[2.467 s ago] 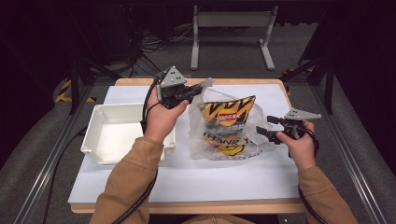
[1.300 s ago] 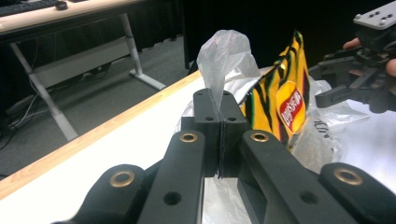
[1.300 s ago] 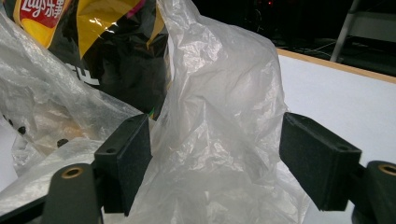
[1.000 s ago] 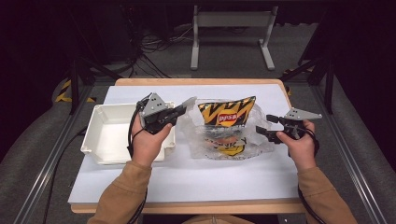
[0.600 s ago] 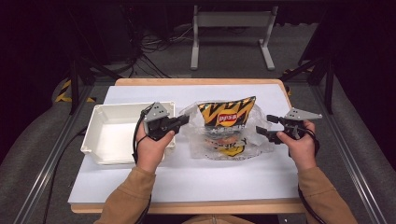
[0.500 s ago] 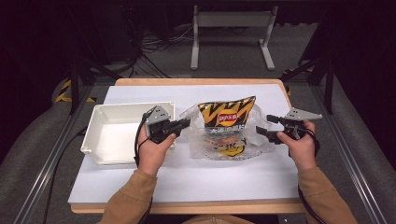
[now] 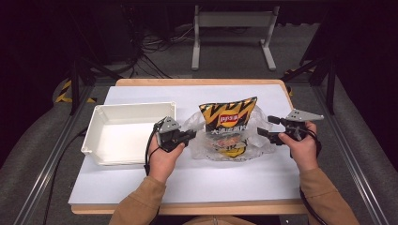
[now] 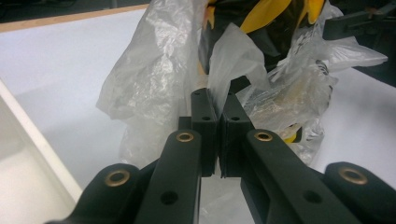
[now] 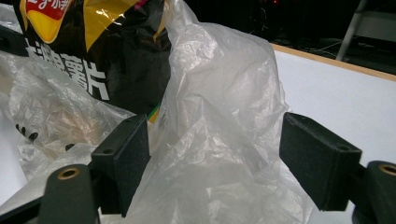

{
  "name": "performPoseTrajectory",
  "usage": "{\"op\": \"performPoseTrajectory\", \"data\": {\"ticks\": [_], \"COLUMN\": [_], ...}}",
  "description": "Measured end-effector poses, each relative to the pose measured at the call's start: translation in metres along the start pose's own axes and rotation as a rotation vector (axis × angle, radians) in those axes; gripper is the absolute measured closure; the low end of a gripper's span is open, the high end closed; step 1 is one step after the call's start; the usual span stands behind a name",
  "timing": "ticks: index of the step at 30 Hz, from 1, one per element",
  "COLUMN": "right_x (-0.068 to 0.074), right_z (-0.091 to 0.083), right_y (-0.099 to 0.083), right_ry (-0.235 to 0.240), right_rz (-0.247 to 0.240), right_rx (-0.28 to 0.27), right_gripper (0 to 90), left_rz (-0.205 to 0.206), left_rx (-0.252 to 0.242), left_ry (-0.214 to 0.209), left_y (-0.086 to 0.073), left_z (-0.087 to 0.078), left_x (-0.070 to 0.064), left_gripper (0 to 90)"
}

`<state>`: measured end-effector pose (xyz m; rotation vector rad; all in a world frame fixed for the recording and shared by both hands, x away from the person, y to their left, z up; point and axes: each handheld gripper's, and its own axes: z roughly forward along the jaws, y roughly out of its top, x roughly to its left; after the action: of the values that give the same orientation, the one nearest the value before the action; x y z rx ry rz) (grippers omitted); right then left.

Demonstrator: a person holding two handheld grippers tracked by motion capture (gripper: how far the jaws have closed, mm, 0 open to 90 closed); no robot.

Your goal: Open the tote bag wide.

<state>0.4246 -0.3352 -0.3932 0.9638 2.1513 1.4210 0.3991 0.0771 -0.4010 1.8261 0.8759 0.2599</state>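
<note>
Plastic bag [image 7: 220,140], chip packet [image 7: 228,119] inside, centre frame on your desk. Left gripper [image 8: 218,109]: fingers pinched on its left flap. Right gripper [image 9: 212,163]: fingers wide apart, straddling the right flap.

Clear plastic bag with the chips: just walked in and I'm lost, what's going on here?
A person works at a white-covered table with a gripper in each hand. The left gripper is shut on a fold of the thin clear plastic bag, which holds a black-and-yellow chip packet. The right gripper is open around the bag's other side. A white rectangular tray sits left.
</note>
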Motion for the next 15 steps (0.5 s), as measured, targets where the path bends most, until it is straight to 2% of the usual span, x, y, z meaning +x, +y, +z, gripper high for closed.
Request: {"op": "performPoseTrajectory", "data": {"ticks": [4,9,15], "right_x": [0.000,0.000,0.000], "right_z": [0.000,0.000,0.000], "right_y": [0.000,-0.001,-0.001], "right_ry": [0.002,0.003,0.004], "right_rz": [0.000,0.003,0.000], "right_rx": [0.001,0.002,0.004], "right_gripper": [25.1,25.1,24.9], "left_rz": [0.022,0.060,0.077], "left_rx": [0.014,0.007,0.054], "left_ry": [0.028,0.069,0.085], "left_y": [-0.007,-0.016,-0.025], "left_z": [0.005,0.013,0.022], "left_x": [-0.004,-0.012,-0.018], "left_gripper": [88.1,88.5,87.3]}}
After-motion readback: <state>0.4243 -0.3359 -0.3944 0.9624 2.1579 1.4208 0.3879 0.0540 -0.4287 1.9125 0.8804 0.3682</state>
